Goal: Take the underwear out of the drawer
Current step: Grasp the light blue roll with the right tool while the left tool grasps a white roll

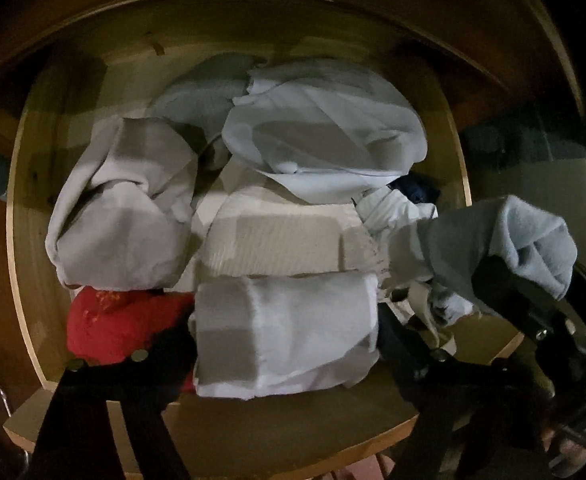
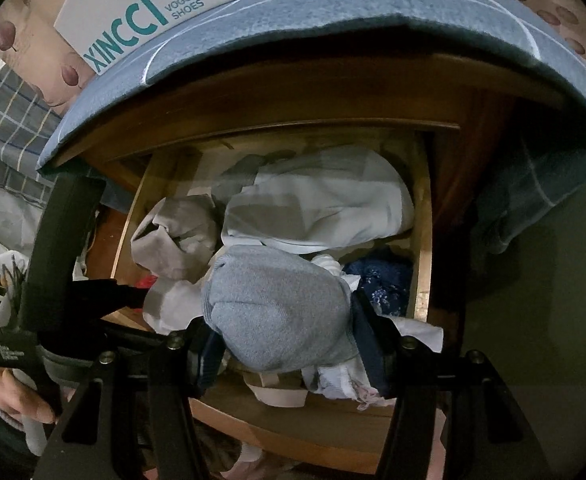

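With the right gripper (image 2: 285, 344) clamped on a grey-blue bundle of underwear (image 2: 281, 312) lifted just above the open drawer (image 2: 423, 240), the left gripper (image 1: 285, 344) straddles a folded white garment (image 1: 289, 332), jaws wide, needing only to close and lift.

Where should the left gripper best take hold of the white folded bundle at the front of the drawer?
Probably from straight above, across the short width of the white folded bundle. It lies flat and rolled, with its left and right edges free, and the left gripper already straddles it, open.
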Demonstrator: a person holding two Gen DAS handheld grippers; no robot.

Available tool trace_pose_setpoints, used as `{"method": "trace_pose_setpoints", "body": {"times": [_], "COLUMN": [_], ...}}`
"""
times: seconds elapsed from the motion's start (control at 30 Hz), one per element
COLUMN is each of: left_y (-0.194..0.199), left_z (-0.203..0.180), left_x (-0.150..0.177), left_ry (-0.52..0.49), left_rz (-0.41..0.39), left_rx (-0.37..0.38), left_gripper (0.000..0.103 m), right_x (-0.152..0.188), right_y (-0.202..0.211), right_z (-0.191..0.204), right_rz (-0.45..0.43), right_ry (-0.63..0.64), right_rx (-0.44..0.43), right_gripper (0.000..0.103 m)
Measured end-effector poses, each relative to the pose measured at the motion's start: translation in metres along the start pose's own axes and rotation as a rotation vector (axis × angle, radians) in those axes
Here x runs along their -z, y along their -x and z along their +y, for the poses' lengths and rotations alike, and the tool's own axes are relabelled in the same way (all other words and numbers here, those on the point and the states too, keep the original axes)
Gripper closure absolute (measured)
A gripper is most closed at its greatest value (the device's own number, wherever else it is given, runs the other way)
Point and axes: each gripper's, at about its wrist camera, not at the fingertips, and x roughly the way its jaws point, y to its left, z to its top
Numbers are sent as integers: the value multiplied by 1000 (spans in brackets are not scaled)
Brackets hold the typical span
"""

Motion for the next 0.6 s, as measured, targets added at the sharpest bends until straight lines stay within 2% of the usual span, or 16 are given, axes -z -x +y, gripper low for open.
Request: {"method": "trace_pose_setpoints", "body": {"times": [0.1, 0.43, 0.6], "left_y": [3, 44, 70], "left_z": [-4, 7, 16], "left_x": [0, 4, 9], "left_ry": [3, 32, 36], "left_rz": [-11, -67, -155], "left_rx": [0, 82, 73], "left_gripper": [24, 24, 24], "right_x": [0, 0, 0], "right_y": [0, 2, 3], "right_z": [2, 7, 13], "right_rz": [-2, -15, -19], "right_ry": [9, 25, 53], "right_rx": [5, 3, 12], "right_gripper": [48, 48, 48]}}
